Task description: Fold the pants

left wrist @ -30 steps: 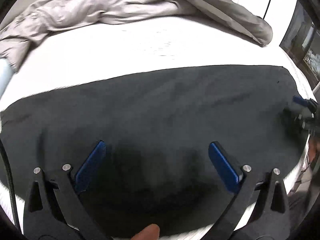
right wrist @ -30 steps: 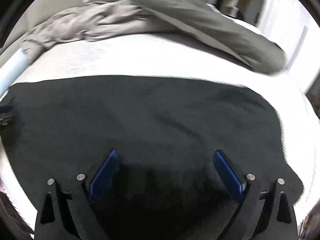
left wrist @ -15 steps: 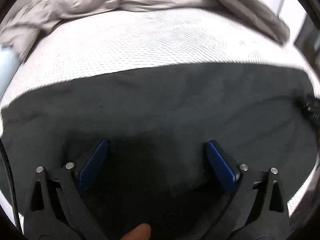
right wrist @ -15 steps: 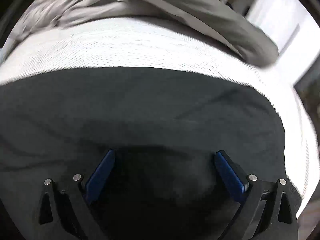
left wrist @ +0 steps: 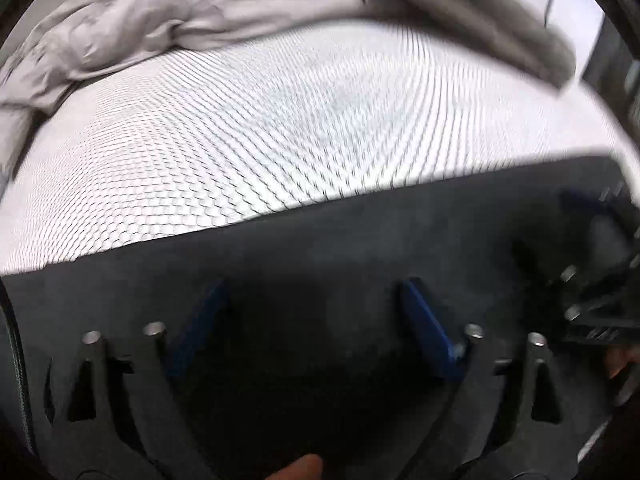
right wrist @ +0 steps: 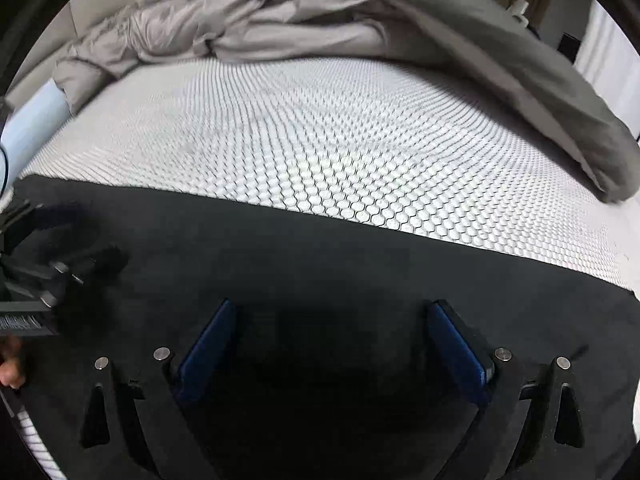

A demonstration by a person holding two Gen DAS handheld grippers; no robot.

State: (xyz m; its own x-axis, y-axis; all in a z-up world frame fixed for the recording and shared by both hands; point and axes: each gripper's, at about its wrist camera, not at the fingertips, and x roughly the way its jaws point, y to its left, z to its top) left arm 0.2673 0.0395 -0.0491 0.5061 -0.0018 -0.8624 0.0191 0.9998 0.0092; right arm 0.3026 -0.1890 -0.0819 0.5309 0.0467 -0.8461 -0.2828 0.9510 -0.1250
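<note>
Lying flat on the white mattress (right wrist: 320, 140), the black pants (right wrist: 320, 264) span both views. Left gripper (left wrist: 312, 316) closing, fabric beneath but unpinched; right gripper (right wrist: 328, 336) spread wide above the cloth. Grey duvet (right wrist: 280, 20) behind.

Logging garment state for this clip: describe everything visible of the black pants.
The black pants are a dark, matte, soft-looking fabric lying flat and fairly smooth across the near part of the white honeycomb-textured mattress. Their far edge runs straight. No waistband or leg detail shows. Both hand-held grippers hover over them; contact cannot be told.
</note>
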